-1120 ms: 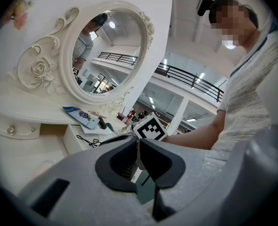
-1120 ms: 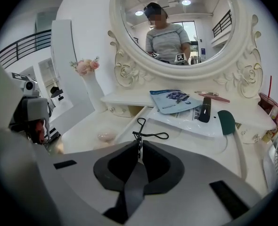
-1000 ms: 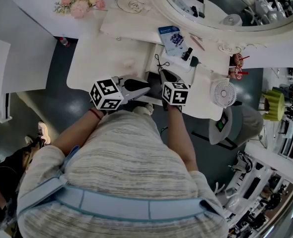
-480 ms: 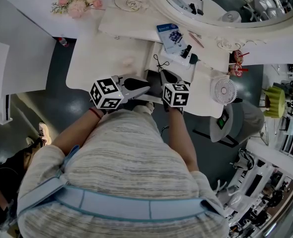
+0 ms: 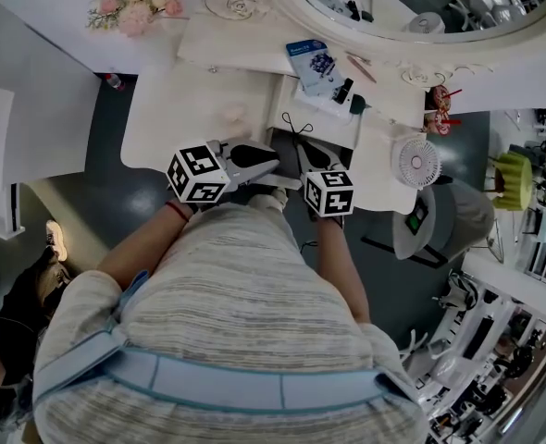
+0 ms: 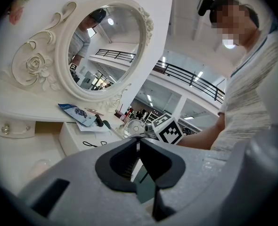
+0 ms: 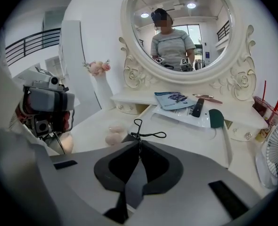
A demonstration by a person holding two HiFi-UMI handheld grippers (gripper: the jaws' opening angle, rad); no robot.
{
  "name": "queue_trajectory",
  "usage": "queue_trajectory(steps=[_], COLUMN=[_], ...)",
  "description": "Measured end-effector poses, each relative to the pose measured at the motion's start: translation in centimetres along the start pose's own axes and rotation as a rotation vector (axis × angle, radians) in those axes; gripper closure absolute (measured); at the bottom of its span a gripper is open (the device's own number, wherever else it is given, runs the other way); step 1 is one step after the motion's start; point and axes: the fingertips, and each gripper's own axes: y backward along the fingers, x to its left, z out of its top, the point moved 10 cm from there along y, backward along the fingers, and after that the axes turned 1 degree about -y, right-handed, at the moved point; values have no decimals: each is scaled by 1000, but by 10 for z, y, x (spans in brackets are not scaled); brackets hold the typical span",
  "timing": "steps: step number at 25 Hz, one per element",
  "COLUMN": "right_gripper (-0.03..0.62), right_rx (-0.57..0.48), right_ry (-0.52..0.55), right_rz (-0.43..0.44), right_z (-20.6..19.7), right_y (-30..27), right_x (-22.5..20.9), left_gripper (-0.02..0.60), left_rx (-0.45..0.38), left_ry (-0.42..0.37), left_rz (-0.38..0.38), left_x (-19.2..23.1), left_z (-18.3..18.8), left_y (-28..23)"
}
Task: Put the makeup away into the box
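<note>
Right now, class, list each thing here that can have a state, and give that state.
Left tongs: shut, nothing between them.
Right tongs: shut on the black wire-loop eyelash curler.
Black wire-loop eyelash curler: gripped at one end, loops out over the white rectangular box.
Small white vanity drawer: shut.
Black tube: lying flat.

Right gripper (image 5: 303,145) on eyelash curler (image 5: 296,124), white dresser (image 5: 190,109)

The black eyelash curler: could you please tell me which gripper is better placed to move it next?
Right, most likely. The right gripper looks closed on the end of the eyelash curler, so it can simply carry it. The left gripper is shut, empty and aimed sideways toward the fan.
</note>
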Motion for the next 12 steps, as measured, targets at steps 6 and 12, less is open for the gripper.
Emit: queue_trajectory(steps=[6, 12], right_gripper=[572, 572], right_rx=[14, 51], right_ry=[17, 37], right_rz=[18, 37], right_z=[-11, -24], right_y=[9, 13], right_x=[6, 9], left_gripper=[565, 565], left_rx=[8, 14], left_ry=[-1, -6], left_rz=[-4, -8], left_x=[1, 0], left_z=[-1, -1], left_y=[-1, -3])
